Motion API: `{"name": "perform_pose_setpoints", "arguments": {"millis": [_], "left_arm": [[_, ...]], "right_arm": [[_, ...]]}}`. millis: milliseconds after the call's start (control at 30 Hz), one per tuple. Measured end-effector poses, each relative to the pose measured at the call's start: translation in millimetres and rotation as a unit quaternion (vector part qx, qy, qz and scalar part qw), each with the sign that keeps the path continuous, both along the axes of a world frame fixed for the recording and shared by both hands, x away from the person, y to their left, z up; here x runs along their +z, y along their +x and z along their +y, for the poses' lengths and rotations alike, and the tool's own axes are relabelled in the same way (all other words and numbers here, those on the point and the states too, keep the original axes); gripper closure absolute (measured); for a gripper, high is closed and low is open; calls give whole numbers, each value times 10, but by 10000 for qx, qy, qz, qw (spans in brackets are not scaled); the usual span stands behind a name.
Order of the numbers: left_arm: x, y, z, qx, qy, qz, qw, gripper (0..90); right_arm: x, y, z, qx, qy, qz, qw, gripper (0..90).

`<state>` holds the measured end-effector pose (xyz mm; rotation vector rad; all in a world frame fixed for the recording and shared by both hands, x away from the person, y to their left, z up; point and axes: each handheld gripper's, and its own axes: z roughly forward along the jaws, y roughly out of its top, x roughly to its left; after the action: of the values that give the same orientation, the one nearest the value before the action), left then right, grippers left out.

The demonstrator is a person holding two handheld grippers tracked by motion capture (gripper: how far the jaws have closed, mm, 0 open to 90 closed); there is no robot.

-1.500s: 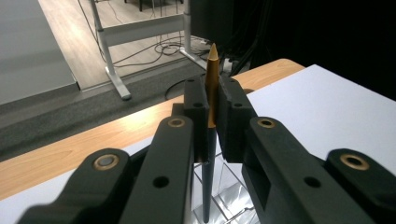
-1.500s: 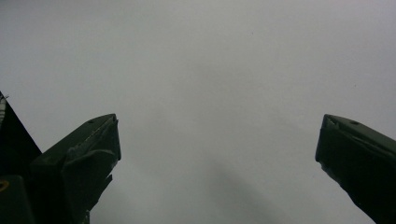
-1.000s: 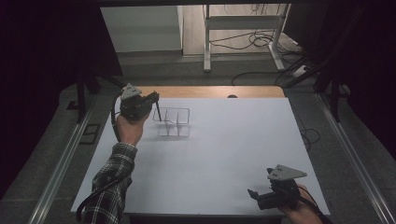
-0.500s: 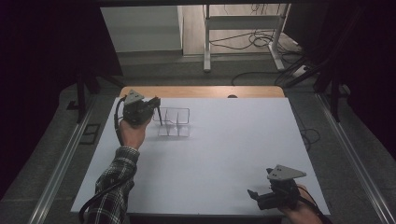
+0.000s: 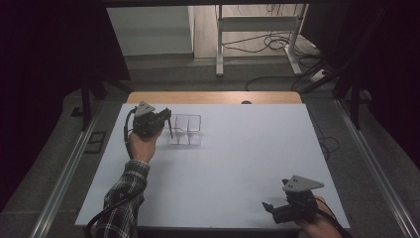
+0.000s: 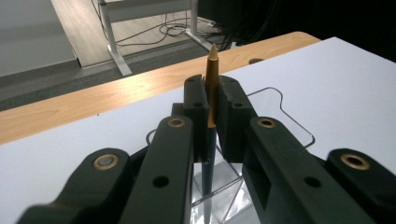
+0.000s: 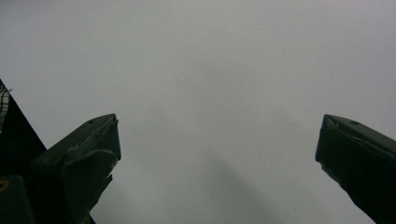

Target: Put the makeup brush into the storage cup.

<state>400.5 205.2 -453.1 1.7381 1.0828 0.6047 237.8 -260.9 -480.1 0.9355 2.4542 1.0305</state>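
A pen (image 6: 211,88) with a gold upper part and a dark lower barrel stands upright between the jaws of my left gripper (image 6: 211,100), which is shut on it. Its lower end reaches down into the near left part of a clear plastic holder (image 6: 275,107) with several compartments. In the high view the left gripper (image 5: 167,118) hovers at the left side of the clear holder (image 5: 190,130), the dark pen (image 5: 170,129) hanging below it. My right gripper (image 5: 270,207) rests near the table's front right edge, and its jaws (image 7: 217,154) stand wide open over bare white table.
The white tabletop (image 5: 237,153) has a wooden strip (image 5: 213,97) along its far edge. Beyond it are a grey floor, a white metal frame (image 5: 257,29) and loose cables (image 5: 277,42). Metal rails run along both sides of the table.
My left gripper has sunk with the pen towards the clear holder, so the pen's lower end now stands lower at the holder's left side. The right gripper has stayed put.
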Motion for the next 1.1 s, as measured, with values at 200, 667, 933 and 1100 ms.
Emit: {"name": "perform_pose_setpoints", "arguments": {"millis": [200,667,933,1100], "left_arm": [[-69,2,-26,2,53,29,10000,840],[-170,-9,-23,60,42,122,9999,834],[-158,-11,-9,101,-41,118,9999,688],[-138,-17,-2,221,-28,87,9997,500]], "right_arm": [[-1,0,2,9,-8,-2,10000,2],[-7,-3,14,46,-52,19,10000,2],[-10,-2,18,66,-69,32,10000,2],[-12,-3,21,87,-80,36,9999,2]]}}
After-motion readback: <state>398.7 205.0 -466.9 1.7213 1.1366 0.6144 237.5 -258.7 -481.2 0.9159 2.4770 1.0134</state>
